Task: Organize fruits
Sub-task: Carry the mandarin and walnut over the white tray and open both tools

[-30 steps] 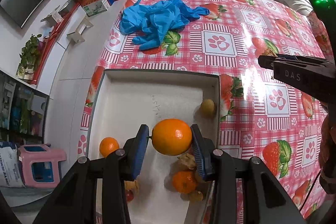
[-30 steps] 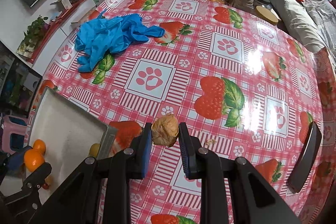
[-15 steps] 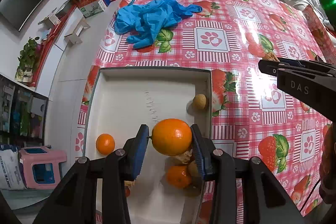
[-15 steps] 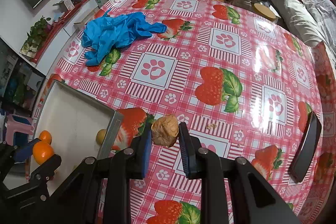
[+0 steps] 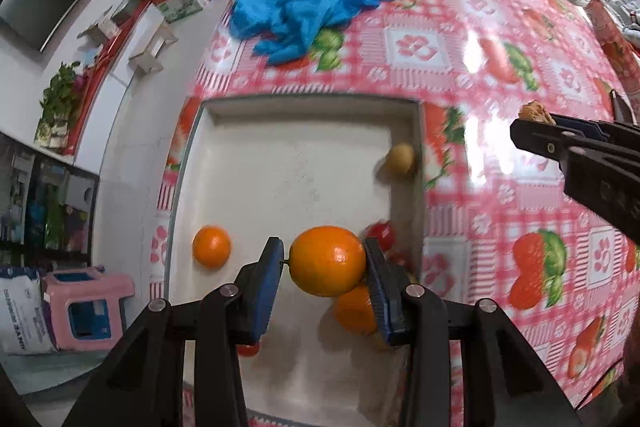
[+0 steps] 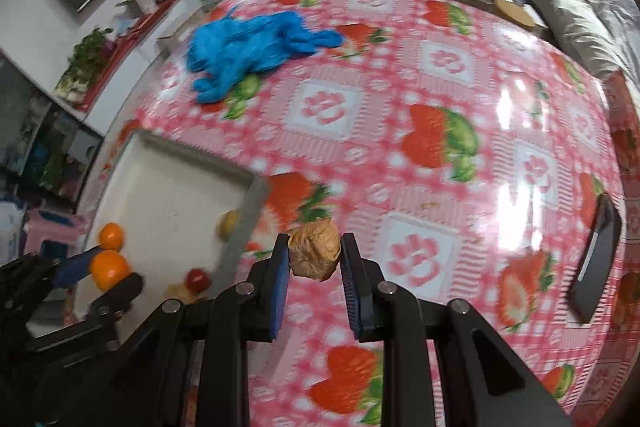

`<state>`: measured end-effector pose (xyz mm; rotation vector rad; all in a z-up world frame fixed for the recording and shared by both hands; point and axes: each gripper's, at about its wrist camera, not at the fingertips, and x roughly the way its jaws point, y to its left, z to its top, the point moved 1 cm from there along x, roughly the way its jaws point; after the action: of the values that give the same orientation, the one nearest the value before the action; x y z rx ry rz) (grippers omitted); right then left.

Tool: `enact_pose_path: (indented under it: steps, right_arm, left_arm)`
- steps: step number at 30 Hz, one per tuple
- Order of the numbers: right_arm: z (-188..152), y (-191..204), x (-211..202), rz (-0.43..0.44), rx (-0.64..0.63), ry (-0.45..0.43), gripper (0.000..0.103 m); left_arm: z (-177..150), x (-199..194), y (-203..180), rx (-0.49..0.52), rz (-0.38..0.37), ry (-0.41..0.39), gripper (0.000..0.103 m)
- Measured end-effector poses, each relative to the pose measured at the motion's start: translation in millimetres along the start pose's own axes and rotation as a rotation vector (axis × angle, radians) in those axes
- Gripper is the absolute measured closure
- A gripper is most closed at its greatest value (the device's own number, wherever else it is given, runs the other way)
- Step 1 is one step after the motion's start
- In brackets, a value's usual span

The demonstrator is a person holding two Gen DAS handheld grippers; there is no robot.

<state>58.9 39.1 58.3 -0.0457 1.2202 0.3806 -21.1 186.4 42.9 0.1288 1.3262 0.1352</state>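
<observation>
Left gripper (image 5: 325, 263): clamped on an orange (image 5: 327, 261), held over the tray (image 5: 304, 103) at its 5 o'clock corner. Risk: a round skin between flat pads; it may roll out onto the fruit below.

Right gripper (image 6: 314, 257): narrow, clamped on a walnut (image 6: 314, 254) above the desk (image 6: 440, 131), just past the tray's right wall. Risk: low carriage may clip that wall.

Change: the right gripper now sits nearer the tray; both grips unchanged.
</observation>
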Motion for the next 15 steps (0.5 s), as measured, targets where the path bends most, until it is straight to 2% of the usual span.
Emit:
enact_pose_path:
  steps: [7, 12, 14, 15]
  right_arm:
    - [-9.7, 66.7, 17.4, 0.138, -0.079, 0.067, 0.076]
    - [-13.1, 92.2, 36.4, 0.162, -0.112, 0.131, 0.075]
    - [-13.7, 97.5, 40.8, 0.162, -0.124, 0.145, 0.070]
    - [-14.2, 100.4, 42.8, 0.162, -0.129, 0.154, 0.057]
  left_arm:
    - [-25.0, 16.8, 25.6, -0.024, 0.026, 0.061, 0.061]
    - [-37.8, 27.8, 41.5, -0.048, 0.032, 0.090, 0.061]
    - [-40.9, 30.8, 45.6, -0.054, 0.029, 0.094, 0.061]
    - [-42.2, 31.7, 47.8, -0.059, 0.023, 0.093, 0.059]
